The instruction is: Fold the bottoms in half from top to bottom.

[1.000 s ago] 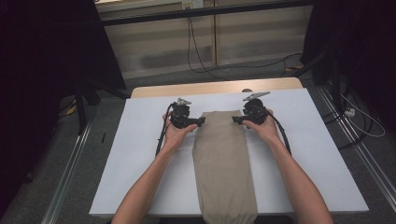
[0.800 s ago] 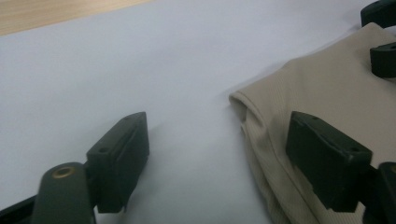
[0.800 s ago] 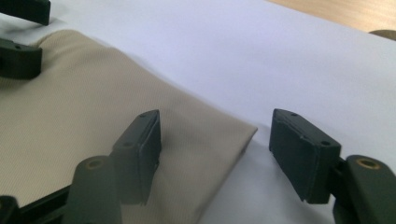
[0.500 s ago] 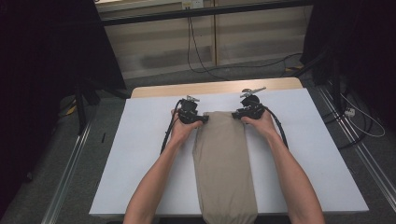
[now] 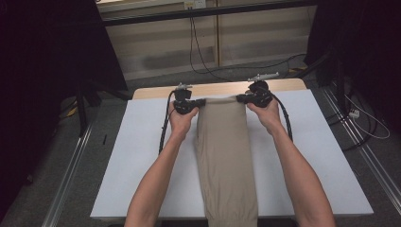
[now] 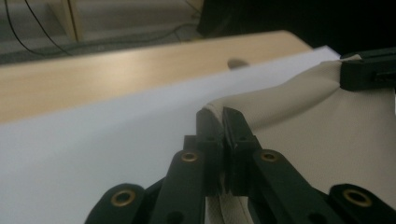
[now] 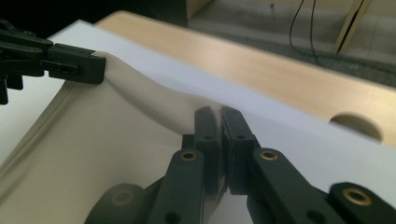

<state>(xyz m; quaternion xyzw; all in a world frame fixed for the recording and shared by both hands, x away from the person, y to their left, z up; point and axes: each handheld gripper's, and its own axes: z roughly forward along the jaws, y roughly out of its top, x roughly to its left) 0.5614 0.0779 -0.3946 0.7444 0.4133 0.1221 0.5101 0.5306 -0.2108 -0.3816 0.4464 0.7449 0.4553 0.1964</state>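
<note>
Along the middle of the white sheet (image 5: 142,161), a long beige cloth (image 5: 227,161), stretching from the near edge toward the far end and lifted at its far corners. At the far left corner, the left gripper (image 5: 195,102), jaws just closed and pinching the cloth's hem. At the far right corner, the right gripper (image 5: 244,98), jaws likewise just closed, pinching the cloth. Between the two, the far edge pulled nearly taut, sagging slightly. Underneath, a wooden table (image 5: 222,88) showing beyond the sheet.
</note>
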